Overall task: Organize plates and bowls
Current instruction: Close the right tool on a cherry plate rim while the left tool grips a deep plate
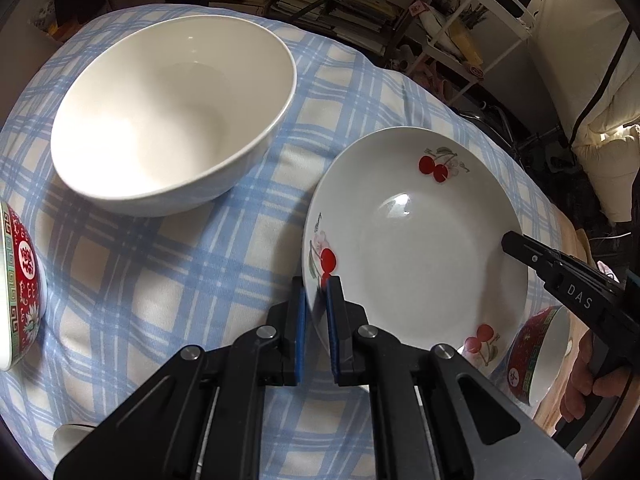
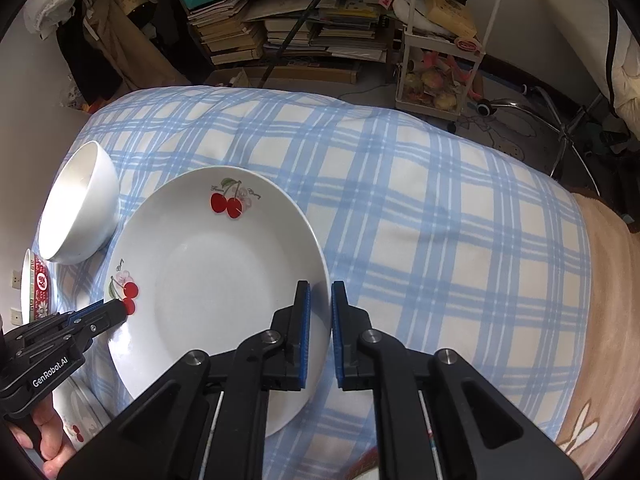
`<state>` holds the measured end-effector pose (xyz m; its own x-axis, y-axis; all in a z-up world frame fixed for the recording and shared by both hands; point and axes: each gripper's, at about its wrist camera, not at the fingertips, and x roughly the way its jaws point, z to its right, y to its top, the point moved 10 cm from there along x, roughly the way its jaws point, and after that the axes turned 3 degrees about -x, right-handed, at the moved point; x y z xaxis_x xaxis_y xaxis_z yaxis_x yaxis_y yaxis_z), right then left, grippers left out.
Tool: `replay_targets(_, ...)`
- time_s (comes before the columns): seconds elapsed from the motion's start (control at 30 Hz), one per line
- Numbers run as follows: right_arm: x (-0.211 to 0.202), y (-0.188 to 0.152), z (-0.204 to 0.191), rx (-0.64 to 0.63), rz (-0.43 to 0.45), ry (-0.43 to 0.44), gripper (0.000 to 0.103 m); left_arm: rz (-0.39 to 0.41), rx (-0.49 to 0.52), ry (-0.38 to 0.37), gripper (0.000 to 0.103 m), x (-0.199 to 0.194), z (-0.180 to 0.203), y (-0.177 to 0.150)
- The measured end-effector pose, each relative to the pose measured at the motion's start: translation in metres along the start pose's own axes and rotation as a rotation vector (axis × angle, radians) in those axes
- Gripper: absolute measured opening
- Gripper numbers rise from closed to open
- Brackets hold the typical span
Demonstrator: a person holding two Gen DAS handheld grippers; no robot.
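A white cherry-print plate (image 1: pixel 416 248) (image 2: pixel 224 280) is held above the blue plaid cloth, tilted. My left gripper (image 1: pixel 317 312) is shut on its left rim; it also shows in the right wrist view (image 2: pixel 114 310). My right gripper (image 2: pixel 321 316) is shut on the plate's right rim; it also shows in the left wrist view (image 1: pixel 510 242). A large white bowl (image 1: pixel 172 116) (image 2: pixel 80 208) stands on the cloth at the far left. A red patterned bowl (image 1: pixel 18 288) (image 2: pixel 38 284) sits at the left edge. Another red patterned bowl (image 1: pixel 536 356) lies under the plate's right side.
A second cherry-print plate (image 2: pixel 76 412) lies on the cloth beneath the held one. A small white object (image 1: pixel 72 438) is at the near left. Book stacks (image 2: pixel 280 28) and a white cart (image 2: pixel 440 60) stand beyond the table. The brown cloth edge (image 2: pixel 600 280) is at right.
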<state>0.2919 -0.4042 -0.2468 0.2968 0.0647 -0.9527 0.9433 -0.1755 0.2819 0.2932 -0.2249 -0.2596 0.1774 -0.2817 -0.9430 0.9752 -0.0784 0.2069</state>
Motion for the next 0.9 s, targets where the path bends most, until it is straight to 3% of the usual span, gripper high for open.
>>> replay_targets(0.4,-0.017,-0.031,-0.030,-0.011,0.033,0.013,0.010,0.001,-0.004,0.048,0.010,-0.024,-0.026,-0.019)
replay_targets(0.9,-0.070,-0.065,-0.062,0.039,0.118,0.072,0.010,0.082,0.042,0.050,0.010,-0.100,-0.038,-0.040)
